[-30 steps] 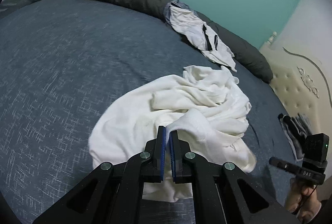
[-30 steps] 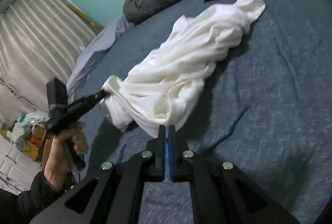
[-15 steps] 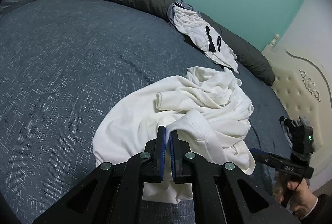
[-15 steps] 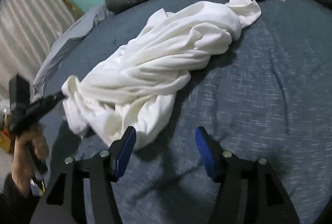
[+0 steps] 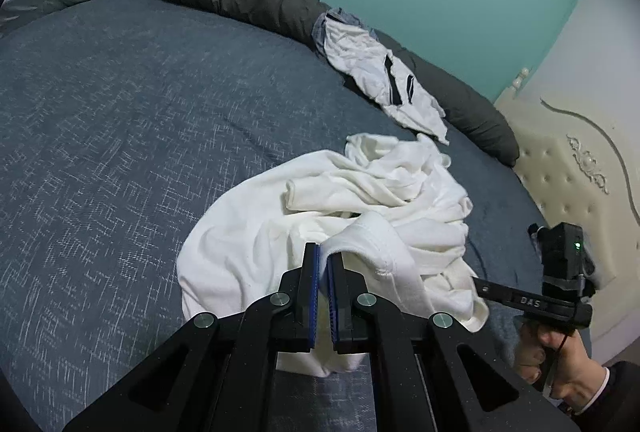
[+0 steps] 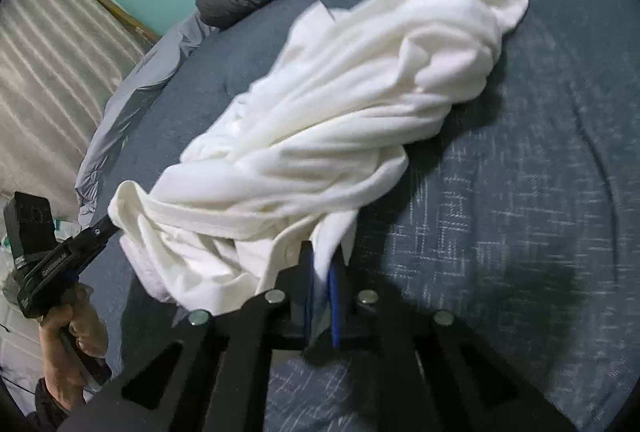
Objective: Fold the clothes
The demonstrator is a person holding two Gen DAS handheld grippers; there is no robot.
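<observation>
Item: white shirt [image 5: 328,216], crumpled on the bed [image 5: 120,119], at 12 o'clock from my left gripper [image 5: 323,264]. Soft, light, limp; best taken by hems. Left fingers pinch an edge; right gripper [image 6: 322,272] nearly closed on another fold.
</observation>
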